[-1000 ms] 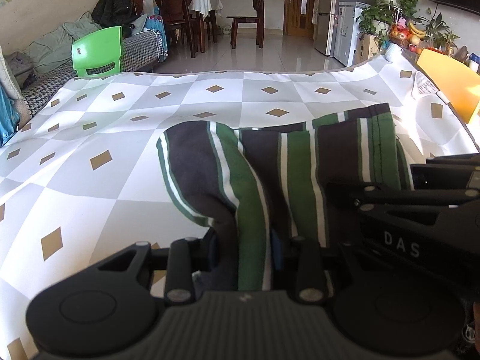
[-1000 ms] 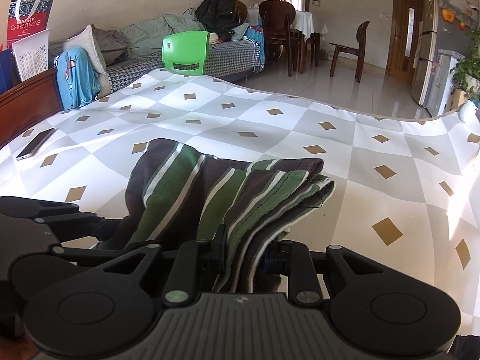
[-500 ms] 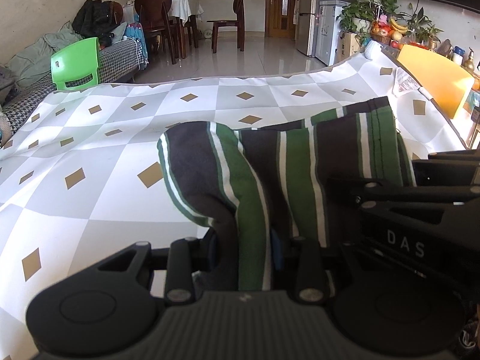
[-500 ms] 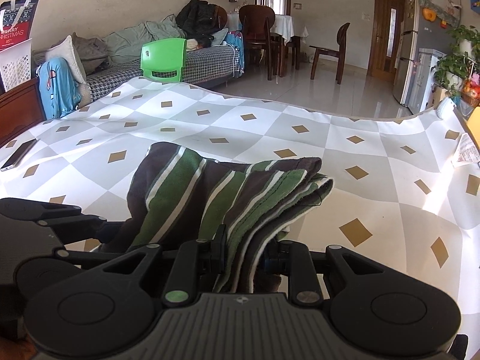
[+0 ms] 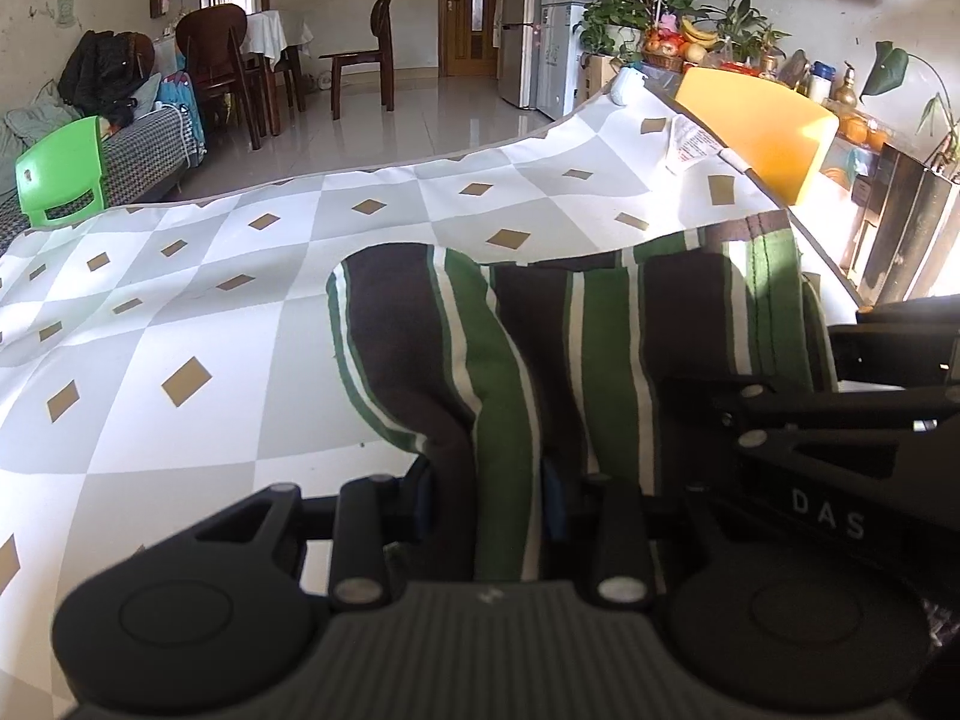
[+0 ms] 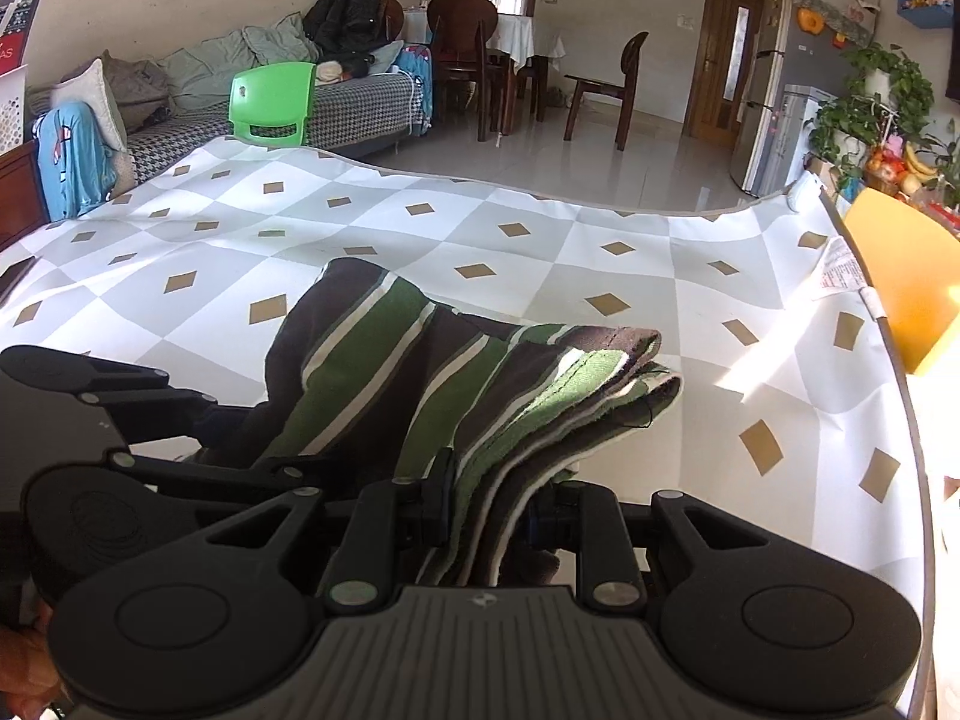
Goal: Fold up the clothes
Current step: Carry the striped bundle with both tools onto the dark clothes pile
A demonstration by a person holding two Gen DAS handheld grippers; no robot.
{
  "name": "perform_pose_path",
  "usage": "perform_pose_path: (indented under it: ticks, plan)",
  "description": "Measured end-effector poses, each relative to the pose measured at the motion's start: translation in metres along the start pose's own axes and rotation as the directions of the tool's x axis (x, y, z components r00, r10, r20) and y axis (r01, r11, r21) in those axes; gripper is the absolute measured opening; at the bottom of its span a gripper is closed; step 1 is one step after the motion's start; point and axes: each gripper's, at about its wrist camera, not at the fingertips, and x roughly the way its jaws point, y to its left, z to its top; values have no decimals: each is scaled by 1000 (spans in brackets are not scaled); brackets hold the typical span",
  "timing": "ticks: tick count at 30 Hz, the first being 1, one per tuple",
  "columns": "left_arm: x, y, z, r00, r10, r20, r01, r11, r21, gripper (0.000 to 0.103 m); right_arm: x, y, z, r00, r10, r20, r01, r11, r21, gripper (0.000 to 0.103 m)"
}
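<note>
A folded garment with dark brown, green and white stripes (image 5: 540, 348) is held up over a table covered with a grey-and-white checked cloth (image 5: 180, 312). My left gripper (image 5: 486, 504) is shut on the garment's near edge. My right gripper (image 6: 492, 516) is shut on the same garment (image 6: 420, 372), clamping several stacked layers at its right end. The right gripper shows at the right of the left wrist view (image 5: 840, 450), and the left gripper shows at the left of the right wrist view (image 6: 120, 396). The two grippers sit side by side, close together.
An orange chair back (image 5: 756, 126) stands at the table's right edge, with a white label (image 6: 840, 270) on the cloth near it. A green chair (image 6: 270, 102) and a sofa (image 6: 180, 96) lie beyond the far left edge. Plants and fruit (image 5: 678, 42) stand at the back right.
Both grippers have swung to the right with the garment still clamped. The orange chair and the table's right edge have come further into view.
</note>
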Motion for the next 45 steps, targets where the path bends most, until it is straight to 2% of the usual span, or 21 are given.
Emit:
perform_pose_path:
  ticks: [3,6,9,11,13,15,18,20,23,25,27,32,35,40,45]
  plan:
    - [1,-27,6,999,-52,-1,52,998,33,32,-13,-16,-5,997,-73,-23,74,996,48,22]
    - [4,-51,11,995,-99,-11,99,993,61,32,-24,-32,-12,982,-178,-67,184,978,97,21]
    - [17,-75,13,984,-171,-52,174,983,63,34,-29,-50,-22,949,-281,-144,301,942,150,21]
    - [30,-90,13,968,-231,-96,237,970,50,36,-32,-62,-29,918,-344,-198,378,908,180,22]
    - [47,-103,9,945,-283,-162,291,956,27,36,-35,-73,-34,890,-392,-233,439,874,206,29]
    - [52,-109,4,945,-274,-178,282,959,23,38,-38,-82,-38,869,-427,-252,482,846,229,34]
    - [46,-114,-1,955,-254,-152,269,959,92,43,-41,-84,-36,871,-438,-224,486,838,249,47]
    - [40,-116,-3,961,-238,-137,257,957,136,45,-42,-86,-36,871,-442,-214,488,831,267,49]
    - [33,-112,0,963,-236,-126,252,959,129,48,-38,-90,-38,869,-430,-245,491,811,317,50]
    - [30,-109,0,968,-222,-118,237,963,129,53,-36,-93,-40,867,-421,-266,494,796,350,57]
    - [27,-109,-2,971,-203,-123,220,965,144,62,-33,-96,-42,866,-411,-286,496,780,382,58]
    - [19,-105,-13,971,-183,-156,208,964,165,68,-26,-100,-52,873,-346,-344,480,738,474,58]
    - [14,-102,-19,971,-165,-172,195,965,178,78,-25,-95,-57,869,-328,-370,482,728,488,58]
    - [4,-98,-30,971,-134,-197,173,964,200,81,-29,-89,-63,861,-342,-377,500,702,507,59]
    - [-5,-93,-40,970,-105,-218,154,963,221,83,-30,-86,-72,861,-304,-407,498,667,555,60]
